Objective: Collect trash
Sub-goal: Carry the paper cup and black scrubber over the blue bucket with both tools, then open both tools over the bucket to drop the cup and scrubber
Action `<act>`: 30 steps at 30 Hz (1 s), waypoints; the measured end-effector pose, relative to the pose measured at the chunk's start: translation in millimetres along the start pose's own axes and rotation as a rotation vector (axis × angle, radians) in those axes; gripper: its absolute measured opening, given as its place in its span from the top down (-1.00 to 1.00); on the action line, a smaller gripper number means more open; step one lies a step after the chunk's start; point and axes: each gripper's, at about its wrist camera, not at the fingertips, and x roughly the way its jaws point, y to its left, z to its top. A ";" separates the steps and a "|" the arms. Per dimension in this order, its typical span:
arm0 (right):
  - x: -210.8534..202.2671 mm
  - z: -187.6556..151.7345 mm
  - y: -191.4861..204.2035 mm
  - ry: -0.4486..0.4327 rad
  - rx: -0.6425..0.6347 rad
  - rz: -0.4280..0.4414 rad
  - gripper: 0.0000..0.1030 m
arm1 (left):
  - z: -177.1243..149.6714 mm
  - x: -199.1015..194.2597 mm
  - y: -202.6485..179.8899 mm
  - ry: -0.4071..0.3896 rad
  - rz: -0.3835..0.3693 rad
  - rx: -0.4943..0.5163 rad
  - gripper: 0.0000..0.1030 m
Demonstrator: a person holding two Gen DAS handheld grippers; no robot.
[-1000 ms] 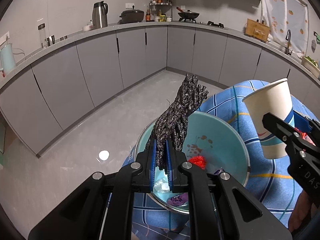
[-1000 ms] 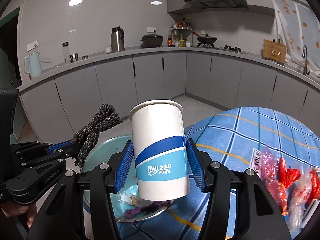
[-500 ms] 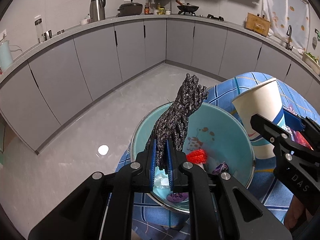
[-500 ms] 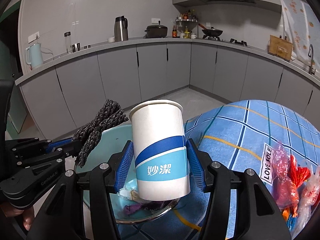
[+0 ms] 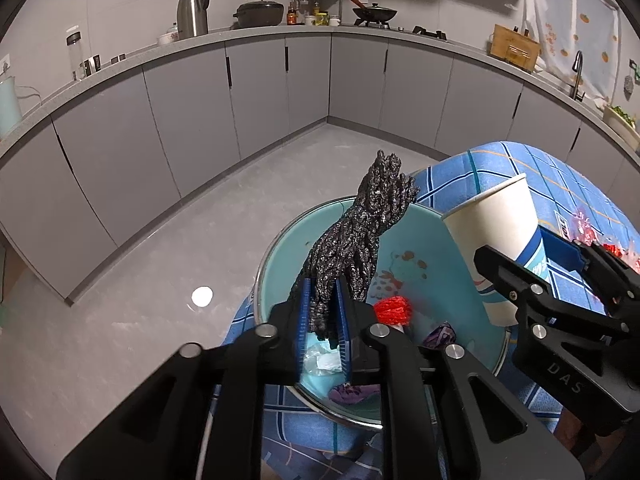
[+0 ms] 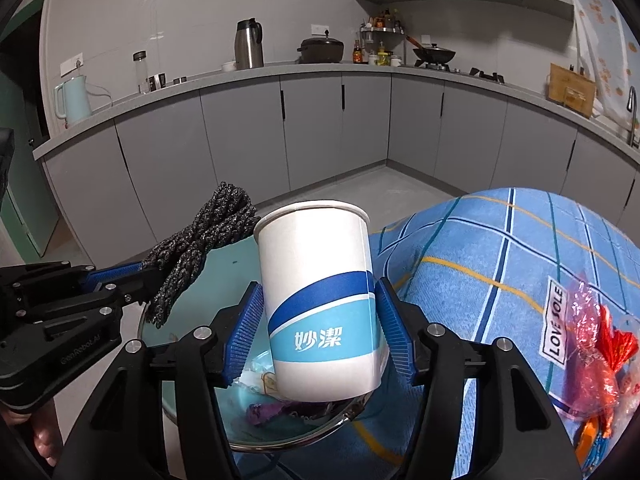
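A dark knitted glove [image 5: 356, 248] sticks up, tilted, over a teal basin [image 5: 424, 236] holding red, purple and white scraps, beside a white-and-blue paper cup [image 6: 320, 304] tilted above its rim.

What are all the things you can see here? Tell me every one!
paper cup: one, white with blue bands, between the right gripper's pads over the bowl
knitted glove: one, dark grey, between the left gripper's pads over the bowl
bowl: one, pale teal inside, on the tablecloth
red scrap: one, in the bowl
purple wrapper: one, in the bowl
red wrappers: a few, on the tablecloth at right
tablecloth: one, blue checked
steel jug: one, on the counter
black pot: one, on the counter
left gripper: black, jaws opening
right gripper: black, jaws opening
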 end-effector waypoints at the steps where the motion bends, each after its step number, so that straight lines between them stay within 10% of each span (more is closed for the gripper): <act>1: 0.3 -0.7 -2.1 -0.002 0.005 -0.004 -0.21 | 0.3 0.6 0.0 0.000 0.001 0.001 0.54; 5: -0.1 0.0 -9.0 -0.002 0.025 -0.001 -0.33 | -0.9 0.8 -0.5 -0.004 0.009 0.000 0.12; 30: -28.4 -9.2 -15.5 -0.027 0.045 -0.042 -0.44 | -0.3 -12.5 -0.4 -0.042 0.034 0.000 -0.39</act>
